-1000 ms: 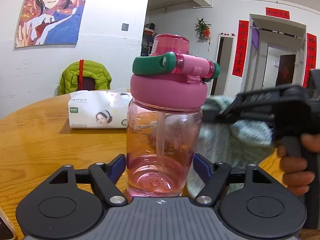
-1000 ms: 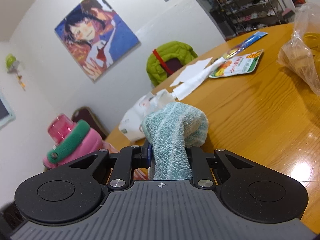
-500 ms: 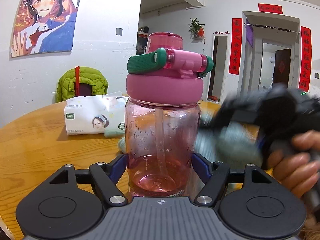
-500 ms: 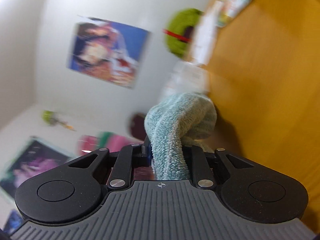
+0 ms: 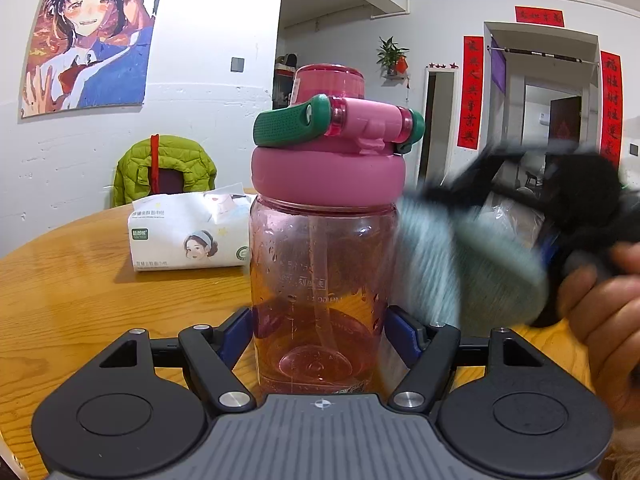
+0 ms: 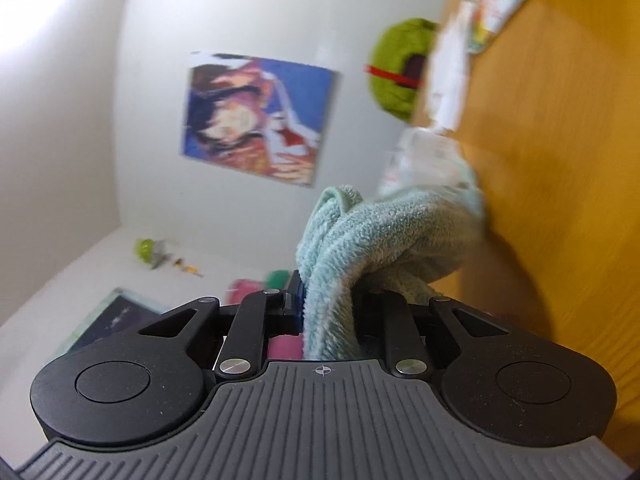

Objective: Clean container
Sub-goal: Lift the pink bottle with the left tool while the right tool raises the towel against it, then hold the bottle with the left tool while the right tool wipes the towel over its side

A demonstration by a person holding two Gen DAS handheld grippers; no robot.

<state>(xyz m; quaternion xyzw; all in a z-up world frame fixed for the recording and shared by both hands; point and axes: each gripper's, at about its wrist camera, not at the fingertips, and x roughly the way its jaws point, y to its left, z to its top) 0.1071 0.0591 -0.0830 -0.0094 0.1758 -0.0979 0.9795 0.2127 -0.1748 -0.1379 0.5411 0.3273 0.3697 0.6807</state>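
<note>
The bench (image 5: 60, 300) is slick wood, so if I push too hard sideways the bottle (image 5: 324, 280) could skid or tip. It stands upright, clamped low between my left claw (image 5: 320, 332). My right claw (image 6: 326, 312) is pinched on the towel (image 6: 384, 236), rubbing the bottle's right side. Droplets on the plastic could let it twist loose.

Bottle (image 5: 324, 248) on table (image 5: 72, 300); tissue pack (image 5: 188, 236) behind-left

Left wrist view level, close on bottle (image 5: 324, 240), right view rolled sideways, sharing poster (image 6: 260, 120)
</note>
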